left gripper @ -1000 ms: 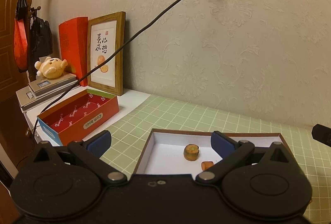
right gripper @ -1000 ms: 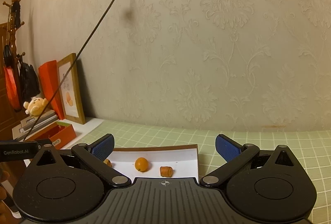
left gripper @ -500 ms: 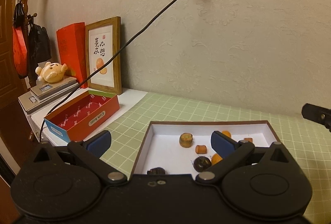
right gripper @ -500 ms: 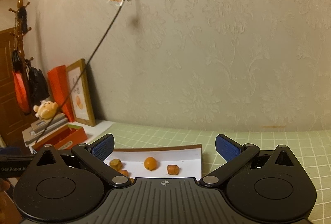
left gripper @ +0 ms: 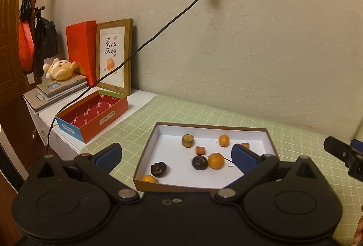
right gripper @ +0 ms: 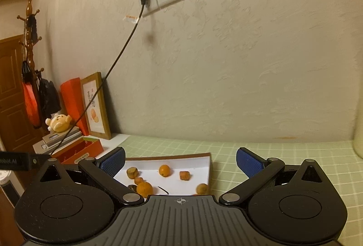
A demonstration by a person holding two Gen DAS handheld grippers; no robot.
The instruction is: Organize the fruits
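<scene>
A green checked mat (left gripper: pixel 204 114) lies below a pale papered wall. On it sits a shallow white tray (left gripper: pixel 268 140) of scattered fruits: an orange (left gripper: pixel 215 160) near centre, a dark plum (left gripper: pixel 199 162) touching it at nine o'clock. Left gripper (left gripper: pixel 175 151) and right gripper (right gripper: pixel 180 160) hang spread wide, empty. A red box (left gripper: pixel 106 117) lies at ten o'clock.

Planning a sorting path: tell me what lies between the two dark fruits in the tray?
Nothing: in the left wrist view, bare white tray floor separates the dark fruit from the other dark fruit.
</scene>
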